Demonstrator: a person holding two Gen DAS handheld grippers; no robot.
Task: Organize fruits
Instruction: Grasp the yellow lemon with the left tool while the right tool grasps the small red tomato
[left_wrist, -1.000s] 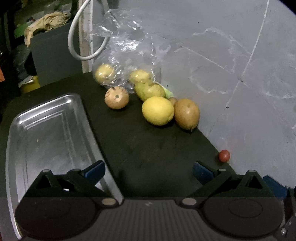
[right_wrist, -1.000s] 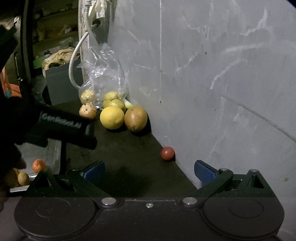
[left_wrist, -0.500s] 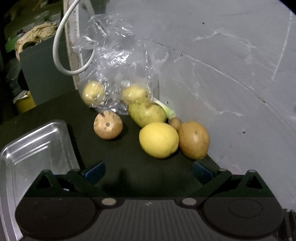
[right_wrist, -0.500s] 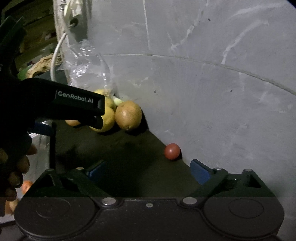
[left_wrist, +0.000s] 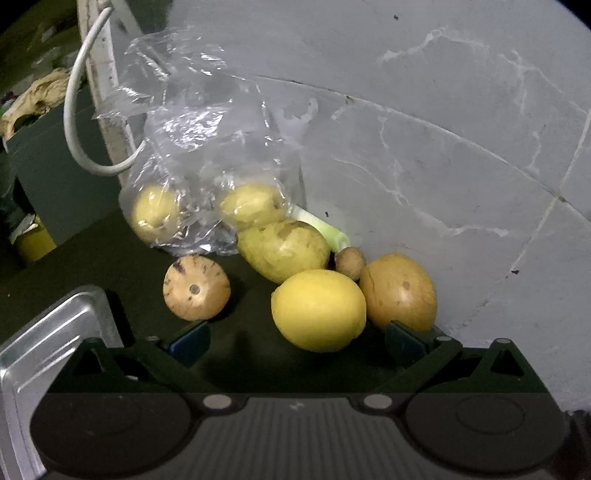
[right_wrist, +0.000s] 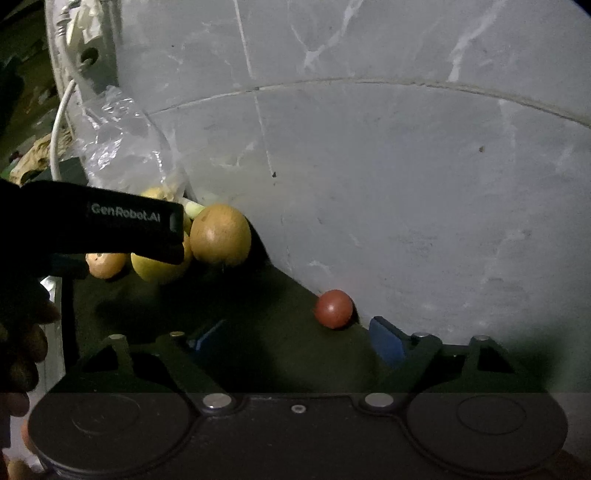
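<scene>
Left wrist view: our left gripper (left_wrist: 297, 338) is spread wide, empty, the lemon (left_wrist: 318, 309) just beyond its fingertips, near the wall. The tray (left_wrist: 44, 343) sits at left.

Right wrist view: our right gripper (right_wrist: 295, 341) is released, the red fruit (right_wrist: 333, 308) just ahead against the wall.

Lying on the dark tabletop (left_wrist: 122, 258) against the grey wall: a lemon (left_wrist: 318, 310), two brown round fruits (left_wrist: 197, 287) (left_wrist: 399, 291), a clear bag (left_wrist: 207, 173) of yellow fruit, a metal tray (left_wrist: 44, 350), a small red fruit (right_wrist: 333, 308).
</scene>
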